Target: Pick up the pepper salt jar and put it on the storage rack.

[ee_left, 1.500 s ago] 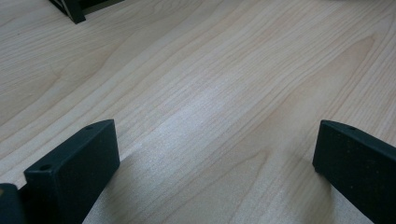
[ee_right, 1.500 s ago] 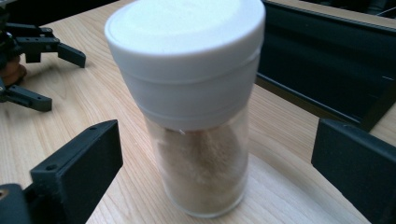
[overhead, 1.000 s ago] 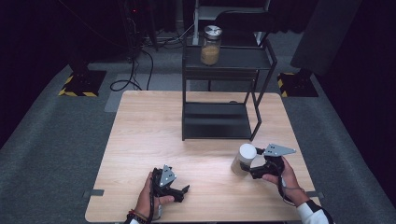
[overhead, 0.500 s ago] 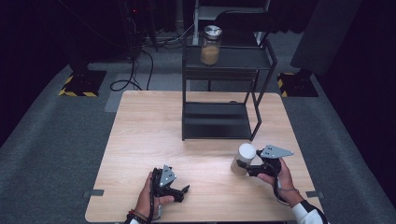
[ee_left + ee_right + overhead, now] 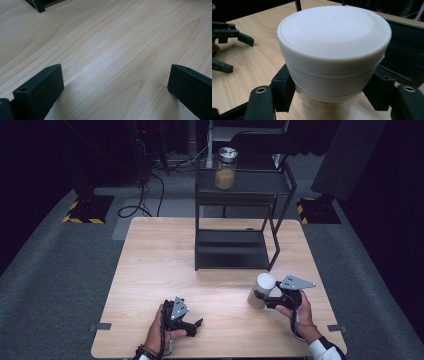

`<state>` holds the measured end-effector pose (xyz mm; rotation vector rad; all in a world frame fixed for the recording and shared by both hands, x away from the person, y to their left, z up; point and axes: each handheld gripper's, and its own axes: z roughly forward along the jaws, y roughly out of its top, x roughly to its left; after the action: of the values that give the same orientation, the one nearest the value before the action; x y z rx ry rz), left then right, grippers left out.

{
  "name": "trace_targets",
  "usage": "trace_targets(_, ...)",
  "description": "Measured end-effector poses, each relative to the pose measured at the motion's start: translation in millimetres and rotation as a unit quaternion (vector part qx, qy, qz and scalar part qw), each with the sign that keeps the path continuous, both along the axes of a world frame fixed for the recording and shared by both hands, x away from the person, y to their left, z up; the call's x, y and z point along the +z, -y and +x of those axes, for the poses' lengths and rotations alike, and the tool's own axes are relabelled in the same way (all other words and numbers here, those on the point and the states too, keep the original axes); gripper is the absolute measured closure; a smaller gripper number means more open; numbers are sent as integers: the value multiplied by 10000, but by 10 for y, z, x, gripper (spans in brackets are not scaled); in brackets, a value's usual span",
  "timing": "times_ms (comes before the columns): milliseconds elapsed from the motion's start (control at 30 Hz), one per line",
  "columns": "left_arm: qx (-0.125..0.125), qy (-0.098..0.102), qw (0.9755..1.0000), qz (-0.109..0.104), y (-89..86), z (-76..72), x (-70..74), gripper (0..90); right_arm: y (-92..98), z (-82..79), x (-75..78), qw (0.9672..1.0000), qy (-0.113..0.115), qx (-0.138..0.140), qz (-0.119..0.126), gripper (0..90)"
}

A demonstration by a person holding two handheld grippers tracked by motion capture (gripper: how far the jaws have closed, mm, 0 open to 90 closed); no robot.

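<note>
Right tool (image 5: 264,296) is clamped on the white-lidded jar (image 5: 261,290). Its jaws have just been closing, with the jar between them. In the right gripper view both pads sit tight against the jar's sides just under the white lid (image 5: 334,32), one at 9 o'clock and one at 3 o'clock of the body. Below the lid the jar body looks pale, beige-ish; contents can't be made out.

Jar location: on the bench (image 5: 165,270), in the high view at roughly 4 o'clock from bench centre, close to the right edge. It stands just in front of the black metal rack (image 5: 240,220), near the rack's front right leg but apart from it. Looks upright or close to it; whether its base is still on the wood or slightly lifted I can't tell.

Right hand (image 5: 295,307) comes in from 5 o'clock, with the grey plate on top of the tool.

Left tool (image 5: 192,325) sits low on the bench at about 6 o'clock near the front edge, held by the left hand (image 5: 157,337). Jaws wide, nothing between them; the left gripper view shows bare wood grain between the two black pads.

Other items: glass jar with a metal lid (image 5: 225,168), grainy tan fill, on the rack's upper shelf, 12 o'clock, well apart from both tools.
</note>
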<state>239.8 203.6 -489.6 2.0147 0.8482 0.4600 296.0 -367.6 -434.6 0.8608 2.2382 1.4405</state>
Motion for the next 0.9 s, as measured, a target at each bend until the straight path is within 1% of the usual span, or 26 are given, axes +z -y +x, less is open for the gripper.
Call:
trace_targets(100,2,-2,10000,-2,0,0,0,4,26,-29,62,9999,43,-137,35,339)
trace_targets(200,-1,1,10000,4,0,0,1,4,53,-51,173,9995,104,-291,45,340)
trace_targets(433,4,1,10000,1,1,-1,0,4,72,-60,554,9970,313,-713,-29,340)
trace_targets(533,6,2,10000,2,1,-1,0,4,78,-37,716,9954,386,-873,11,341)
trace_targets(700,7,2,10000,2,2,-1,0,4,51,-5,955,9936,497,-1011,11,341)
trace_targets(767,8,1,10000,2,2,-2,0,4,40,2,1022,9927,557,-1066,30,341)
trace_targets(900,8,2,10000,2,2,-2,0,4,25,36,1136,9914,569,-1172,97,341)
